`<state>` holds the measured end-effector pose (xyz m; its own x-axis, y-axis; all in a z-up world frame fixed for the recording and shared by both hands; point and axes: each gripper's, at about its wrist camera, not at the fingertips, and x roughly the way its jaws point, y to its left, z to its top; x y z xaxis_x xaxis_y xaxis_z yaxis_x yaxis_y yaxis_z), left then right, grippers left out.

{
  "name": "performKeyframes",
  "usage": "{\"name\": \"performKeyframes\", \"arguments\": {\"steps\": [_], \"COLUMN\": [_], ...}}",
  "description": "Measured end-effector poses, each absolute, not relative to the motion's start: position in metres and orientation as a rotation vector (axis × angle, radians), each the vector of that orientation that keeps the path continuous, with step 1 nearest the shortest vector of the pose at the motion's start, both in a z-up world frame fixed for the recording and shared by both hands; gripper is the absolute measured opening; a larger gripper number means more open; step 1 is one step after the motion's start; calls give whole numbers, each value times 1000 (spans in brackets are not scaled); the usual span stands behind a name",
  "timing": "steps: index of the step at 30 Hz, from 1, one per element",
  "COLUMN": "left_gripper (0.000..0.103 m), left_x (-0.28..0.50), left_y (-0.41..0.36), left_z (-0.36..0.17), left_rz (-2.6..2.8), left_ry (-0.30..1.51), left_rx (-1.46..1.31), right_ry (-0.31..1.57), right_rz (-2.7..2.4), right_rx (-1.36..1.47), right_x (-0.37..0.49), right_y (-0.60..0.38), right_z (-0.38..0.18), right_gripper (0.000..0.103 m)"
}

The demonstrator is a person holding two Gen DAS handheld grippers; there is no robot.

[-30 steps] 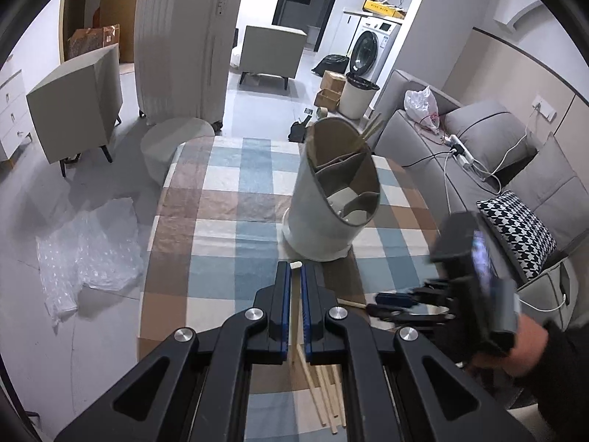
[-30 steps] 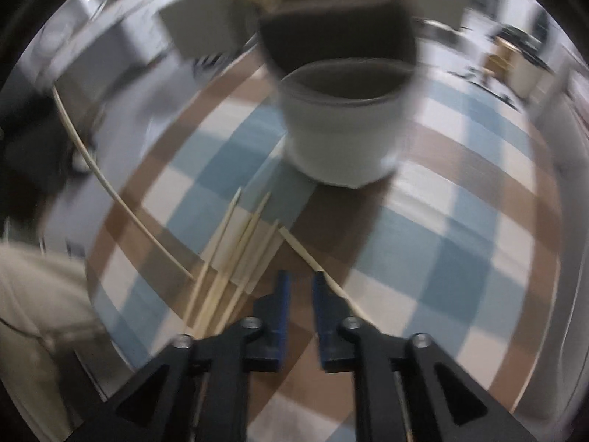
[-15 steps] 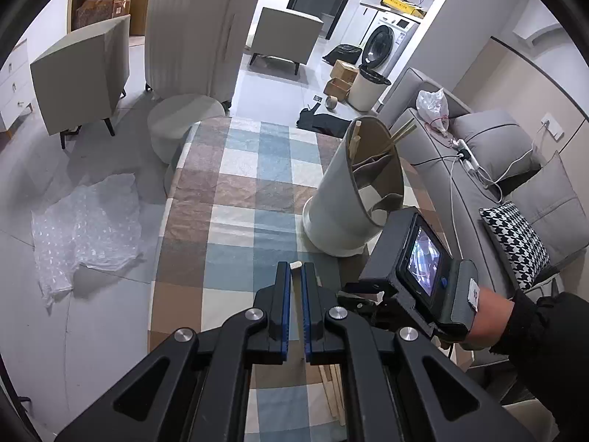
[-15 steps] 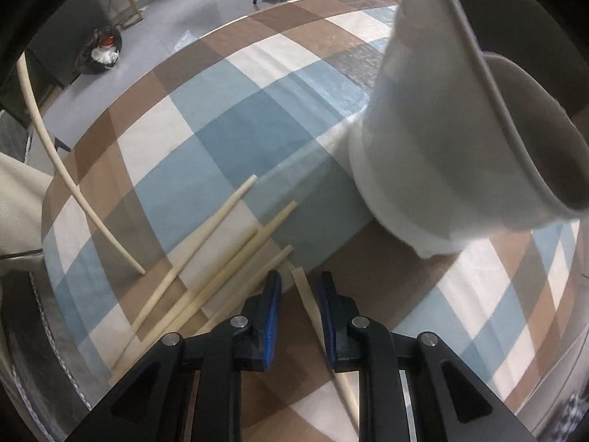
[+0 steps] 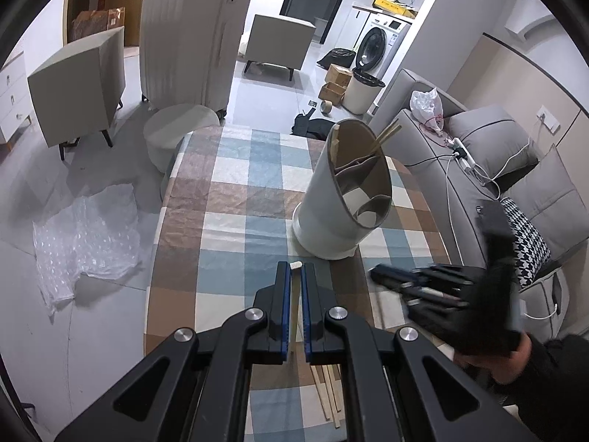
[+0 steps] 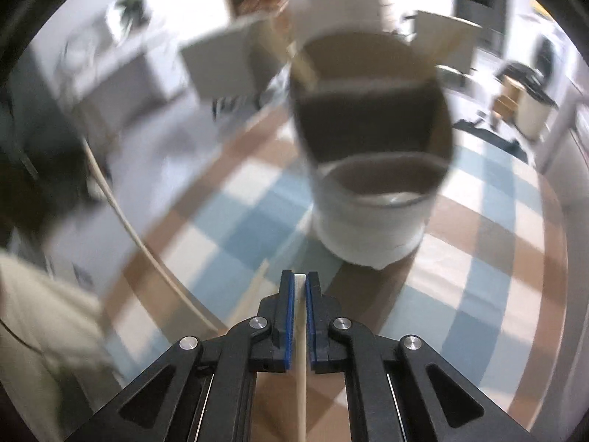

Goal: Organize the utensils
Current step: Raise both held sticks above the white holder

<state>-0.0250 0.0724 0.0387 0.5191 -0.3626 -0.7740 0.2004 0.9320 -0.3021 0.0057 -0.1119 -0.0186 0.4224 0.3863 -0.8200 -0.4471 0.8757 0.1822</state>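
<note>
Chopstick (image 6: pixel 300 331) clamped in right tongs (image 6: pixel 300 283) (blurred), holder (image 6: pixel 371 191) beyond

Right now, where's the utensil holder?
The utensil holder stands on the checked tablecloth, straight ahead of both tongs; in the left wrist view it sits right of centre, near the sofa side.
</note>
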Motion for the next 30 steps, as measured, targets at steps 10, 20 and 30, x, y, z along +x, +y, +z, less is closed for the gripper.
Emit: {"name": "performKeyframes", "arguments": {"steps": [10,20,30], "left_gripper": [1,1,1], "left_x": [-36,-34,18], "left_y": [63,54,49], "left_z": [46,108,217], "left_rz": [-326,-382,-412], "left_ry": [945,916,795], "left_rx": [-146,-178,-194], "right_ry": [796,549,315], "right_rz": [317,287,266], "right_rx": [323,384,353], "right_x": [-37,-32,20], "right_y": [-158,-175,-178], "right_z": [17,100,202], "right_gripper": [5,5,5]}}
